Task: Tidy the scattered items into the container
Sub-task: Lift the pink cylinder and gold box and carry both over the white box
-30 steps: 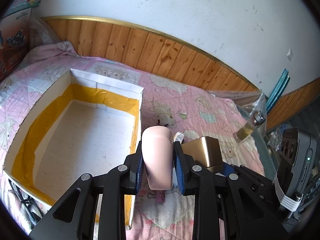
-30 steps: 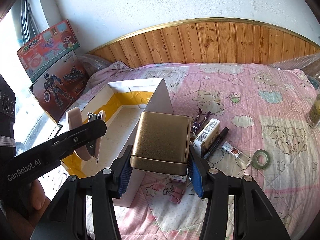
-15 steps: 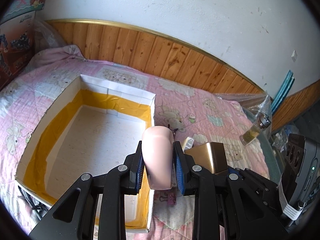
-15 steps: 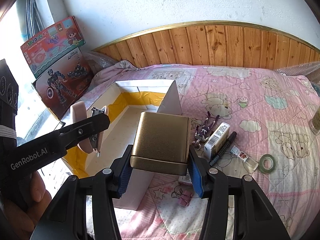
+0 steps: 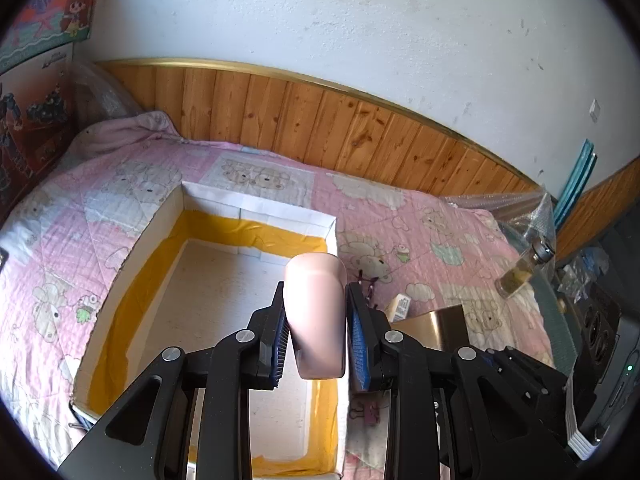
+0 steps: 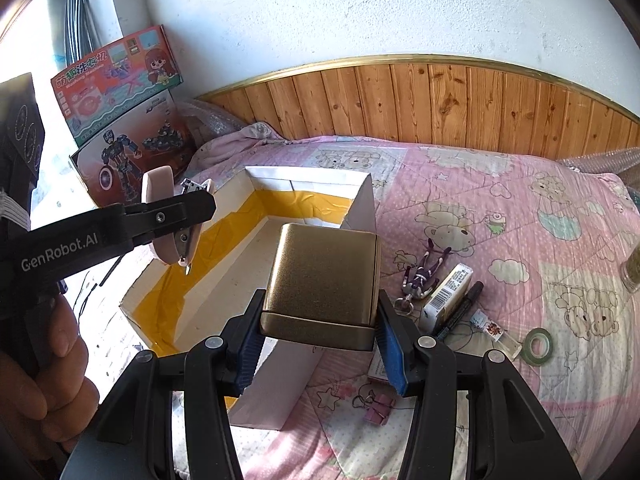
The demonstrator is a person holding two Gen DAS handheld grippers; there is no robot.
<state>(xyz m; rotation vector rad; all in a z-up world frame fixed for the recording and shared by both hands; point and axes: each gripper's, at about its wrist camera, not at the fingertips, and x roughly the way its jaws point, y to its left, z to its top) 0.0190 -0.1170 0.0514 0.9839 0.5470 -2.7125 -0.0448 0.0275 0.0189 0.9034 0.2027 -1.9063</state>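
Left gripper (image 5: 316,334): jaws pinching a pale pink plastic stapler (image 5: 318,312), blue pads flat against both its sides, held in the air above the near right part of the open white cardboard box with yellow tape lining (image 5: 256,204). In the right wrist view the same stapler (image 6: 160,216) shows its metal underside and hangs over the box's left wall; a person's hand (image 6: 44,368) grips the left tool's handle at the lower left edge. Right gripper (image 6: 320,334): jaws clamped on a brass-coloured rectangular metal tin (image 6: 324,280), pads on its two short sides, tin carried clear of the bed and over the box's right wall (image 6: 362,204). The box sits on a bed with a pink cartoon-print quilt (image 6: 500,216); its floor is bare in both views. Scattered items lying on the quilt right of the box: a small purple figurine keychain (image 6: 424,272), a white and yellow carton with a barcode (image 6: 446,292) just beside it, a black marker pen (image 6: 460,310) touching the carton's right side, a small clear packet (image 6: 490,328), a green roll of tape (image 6: 538,344), and a pink binder clip (image 6: 378,406) near the right gripper's right finger. A glass bottle of yellowish liquid (image 5: 524,268) stands at the bed's right edge. Two printed toy boxes (image 6: 124,120) lean against the wall at the left.
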